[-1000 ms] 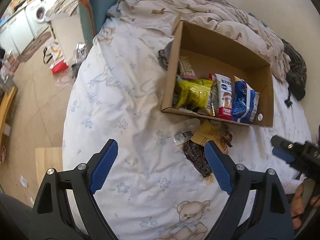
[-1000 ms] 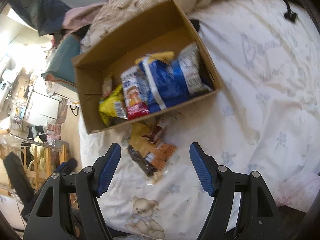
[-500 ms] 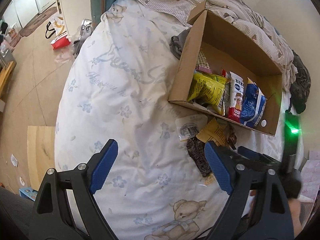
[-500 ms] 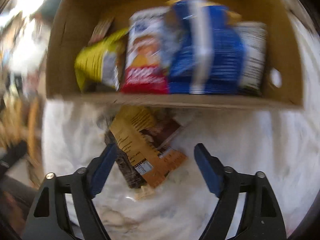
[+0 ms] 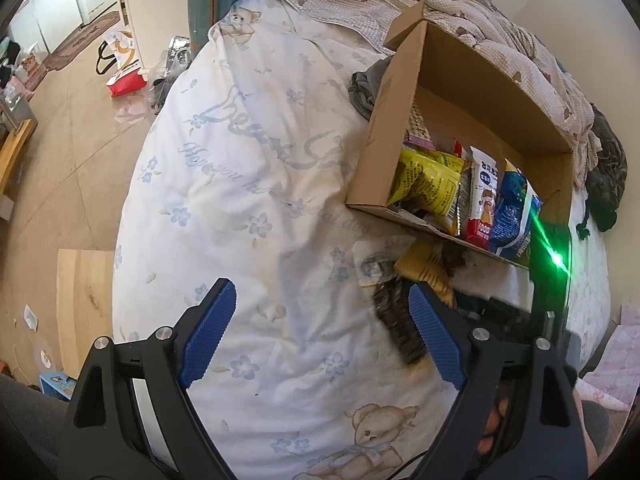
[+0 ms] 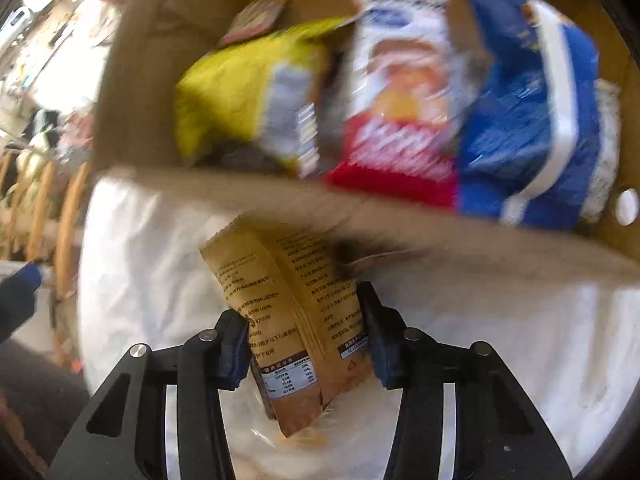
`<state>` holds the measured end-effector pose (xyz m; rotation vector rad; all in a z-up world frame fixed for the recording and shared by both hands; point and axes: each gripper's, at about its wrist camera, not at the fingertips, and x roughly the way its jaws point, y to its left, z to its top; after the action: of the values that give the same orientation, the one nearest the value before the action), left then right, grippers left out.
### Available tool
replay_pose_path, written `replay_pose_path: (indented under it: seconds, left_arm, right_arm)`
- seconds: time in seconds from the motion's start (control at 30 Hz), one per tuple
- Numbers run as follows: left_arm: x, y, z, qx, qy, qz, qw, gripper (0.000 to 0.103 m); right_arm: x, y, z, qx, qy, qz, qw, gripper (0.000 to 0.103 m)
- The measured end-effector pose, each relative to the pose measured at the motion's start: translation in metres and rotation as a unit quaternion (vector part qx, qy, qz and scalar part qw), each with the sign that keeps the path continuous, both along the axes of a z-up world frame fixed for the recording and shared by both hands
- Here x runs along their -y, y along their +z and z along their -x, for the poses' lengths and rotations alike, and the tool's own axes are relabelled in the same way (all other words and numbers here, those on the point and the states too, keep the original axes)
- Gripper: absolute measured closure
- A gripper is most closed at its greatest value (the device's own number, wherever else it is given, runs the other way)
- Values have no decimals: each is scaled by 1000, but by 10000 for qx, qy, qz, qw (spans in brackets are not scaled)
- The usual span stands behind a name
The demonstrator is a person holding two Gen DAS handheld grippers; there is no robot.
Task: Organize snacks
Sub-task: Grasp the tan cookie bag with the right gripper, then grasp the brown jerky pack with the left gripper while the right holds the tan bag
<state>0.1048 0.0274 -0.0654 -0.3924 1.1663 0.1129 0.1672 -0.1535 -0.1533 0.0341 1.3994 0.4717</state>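
A cardboard box (image 5: 404,120) lies on the bed and holds a yellow bag (image 5: 428,182), a red-and-white packet (image 5: 482,200) and a blue bag (image 5: 514,216). My right gripper (image 6: 306,344) is shut on a tan snack packet (image 6: 288,312) just in front of the box's near wall (image 6: 400,216). In the left wrist view the tan packet (image 5: 424,268) lies beside a clear wrapper (image 5: 376,264) and a dark packet (image 5: 396,320). My left gripper (image 5: 320,336) is open and empty above the sheet, left of these packets.
A white flowered sheet (image 5: 256,184) covers the bed. A crumpled blanket (image 5: 460,4) lies behind the box, dark clothes (image 5: 604,176) at the right. The floor (image 5: 80,128) drops away at the left, with a red bag (image 5: 126,80).
My right gripper moved in low toward the box and closed on the tan packet. My left gripper stayed open and shifted slightly left.
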Motion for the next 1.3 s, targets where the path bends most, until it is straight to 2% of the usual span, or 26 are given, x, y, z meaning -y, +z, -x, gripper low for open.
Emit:
replay_pose_path:
  seconds: [0.23,0.37,0.47,0.6,0.73,0.83,0.97,1.1,1.17,1.23,1.3]
  left_arm:
    - [-4,2,0,42,117,-4,9999,17]
    - [-8,0,4,-31,166,-52,9998,17]
    - [-12,-6,5,-153,227,-17,9996,17]
    - [-8,-18,5,-370,174,-52,9991,17]
    - [4,-43,3,-827,19,57,9966,17]
    - [17,-58,-1,-1044,-152,-95,9944,17]
    - [39,-86,-11,-1383,-501,-415,9882,17]
    - [50,-99,-16,-1529,-535,-328,9862,17]
    - [55,-100,-16,-1546,-487,-277,9864,11]
    - [65,-108,-17,-1669,-635,-172,9838,1]
    - [73,-111,-16,-1644,-708,-362,9832,0]
  right_arm:
    - [-17,3,39,-586,455,-444,9963,58]
    - [0,17,51,-414,139,-372,9984,58]
    - [22,31,44,-276,-131,-295,9991,58]
    - [53,31,39,-298,-556,-184,9978,58]
    - [59,47,40,-149,-647,-316,9973,58]
    - [79,57,46,-62,-797,-478,9957,58]
    - [85,81,51,182,-916,-684,9933,58]
    - [87,98,56,347,-1006,-831,9908,58]
    - [87,101,54,382,-1053,-836,9902,58]
    - [88,102,56,398,-1129,-859,9891,58]
    - [89,102,54,404,-1172,-866,9885,58]
